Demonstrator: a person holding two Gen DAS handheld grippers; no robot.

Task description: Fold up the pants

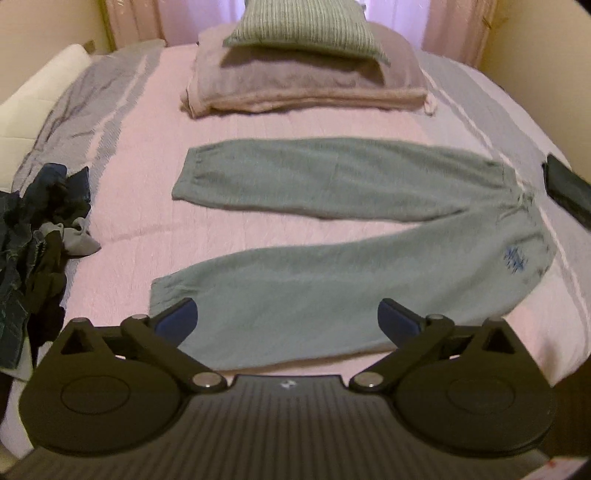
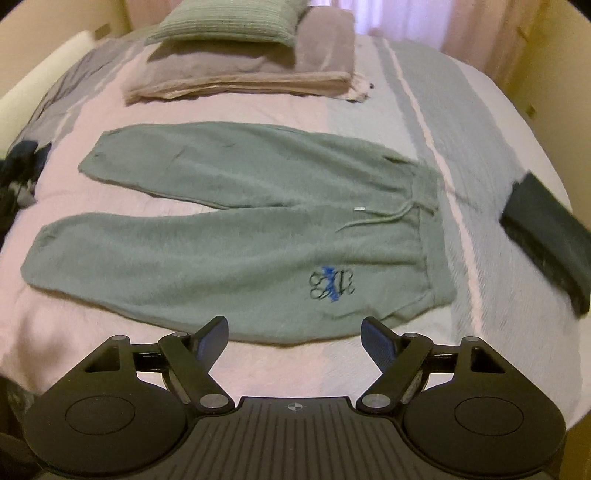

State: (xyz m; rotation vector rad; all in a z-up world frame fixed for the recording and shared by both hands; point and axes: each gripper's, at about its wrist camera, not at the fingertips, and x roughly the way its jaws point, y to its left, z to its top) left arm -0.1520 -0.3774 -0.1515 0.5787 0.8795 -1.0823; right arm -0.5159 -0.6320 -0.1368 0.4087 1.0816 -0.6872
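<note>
The left gripper (image 1: 288,325) is hanging above the bed with its blue-padded fingers (image 1: 177,323) standing wide apart and nothing between them. The right gripper (image 2: 294,341) is hovering likewise, its fingers (image 2: 376,345) spread wide and holding nothing.

Just beyond both pairs of fingers the pants (image 2: 236,229) are lying flat and unfolded on the bed (image 2: 472,206), a grey-green pair of sweatpants with the two legs running apart towards the left and the waistband on the right. A drawstring (image 2: 384,218) is trailing across the waist, and a dark and blue emblem (image 2: 330,284) is sitting on the nearer leg close to the hip.

Farther out, a heap of dark clothes (image 1: 33,251) is resting at the left edge of the bed, well apart from the pants. A folded dark garment (image 2: 546,243) is lying at the right edge. At the far end a striped pillow (image 1: 306,29) is sitting on top of a folded blanket (image 1: 306,85).
</note>
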